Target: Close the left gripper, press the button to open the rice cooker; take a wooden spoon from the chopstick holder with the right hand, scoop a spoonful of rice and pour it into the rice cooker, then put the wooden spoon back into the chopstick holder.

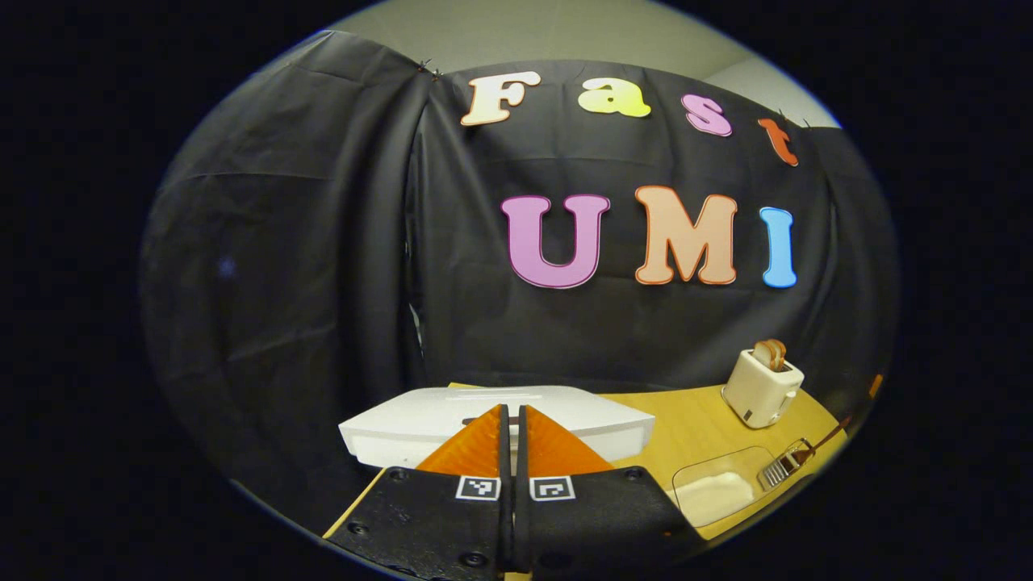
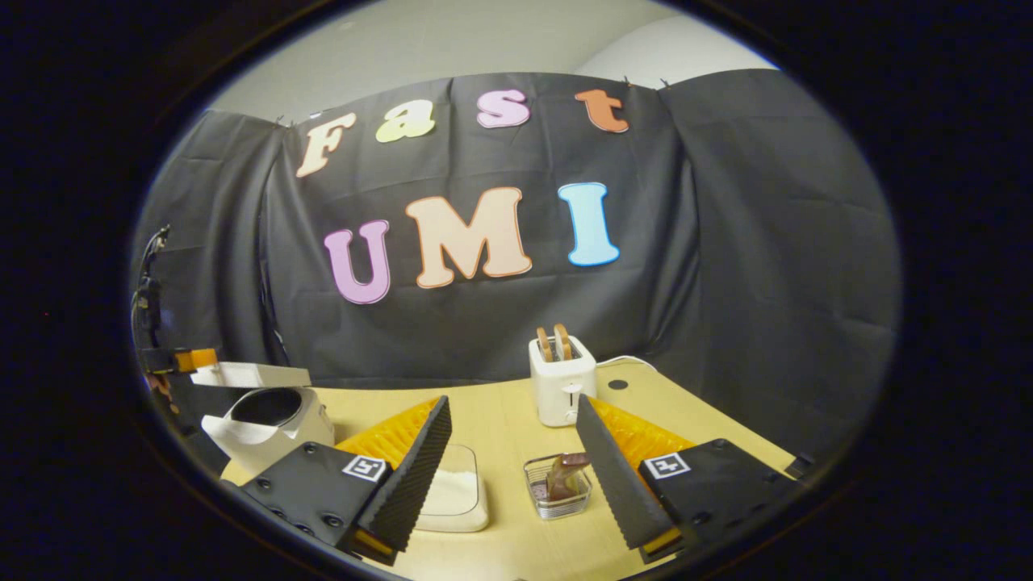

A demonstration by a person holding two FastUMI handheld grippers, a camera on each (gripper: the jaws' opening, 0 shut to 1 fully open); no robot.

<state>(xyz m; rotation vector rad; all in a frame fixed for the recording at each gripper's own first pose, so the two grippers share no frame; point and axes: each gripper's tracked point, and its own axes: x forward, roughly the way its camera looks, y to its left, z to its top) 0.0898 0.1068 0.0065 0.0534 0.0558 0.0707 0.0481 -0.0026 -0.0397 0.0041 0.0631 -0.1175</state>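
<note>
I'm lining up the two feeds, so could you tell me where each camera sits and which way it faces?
Left gripper view: rides the shut left gripper, just above the rice cooker's raised lid, facing the wall.
Right gripper view: rides the open right gripper, facing across the table toward the chopstick holder.
Shared: the toaster and rice container.

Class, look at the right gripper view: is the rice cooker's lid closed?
No: the rice cooker stands with its lid raised and the dark inner pot showing.

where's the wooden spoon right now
In the right gripper view, the brown wooden spoon stands in the small clear holder on the table, right of the clear rice dish, before the white toaster.
</note>
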